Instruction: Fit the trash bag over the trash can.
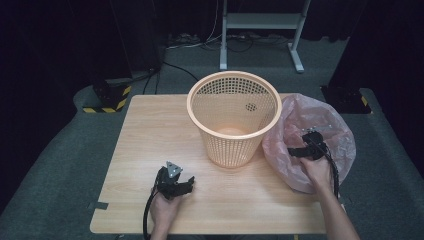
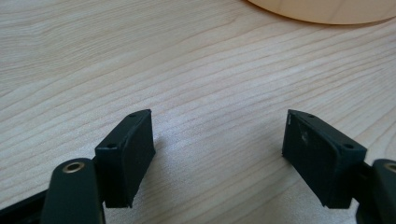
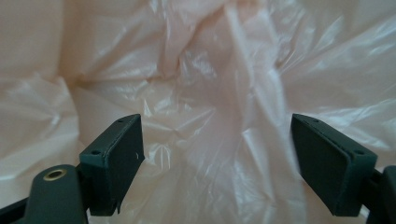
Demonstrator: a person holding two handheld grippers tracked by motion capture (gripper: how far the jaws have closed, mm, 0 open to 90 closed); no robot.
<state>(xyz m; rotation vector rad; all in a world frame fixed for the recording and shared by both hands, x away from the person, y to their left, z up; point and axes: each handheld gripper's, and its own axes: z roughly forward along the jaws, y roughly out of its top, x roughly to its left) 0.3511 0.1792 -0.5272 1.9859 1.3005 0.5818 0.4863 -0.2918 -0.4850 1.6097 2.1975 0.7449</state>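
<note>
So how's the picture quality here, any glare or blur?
High view: table evenly lit, surroundings dark, basket sharp. Left gripper view: soft shadows under the jaws, wood grain crisp. Right gripper view: shiny highlights on the pink bag, right jaw slightly blurred.

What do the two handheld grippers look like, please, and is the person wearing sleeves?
Both are black. The left gripper carries a grey three-cornered plate on top and trails a black cable; its flat rectangular pads have small screw holes and a brass-coloured pivot rivet. The right gripper looks alike. The forearms are bare, with no sleeves visible.
</note>
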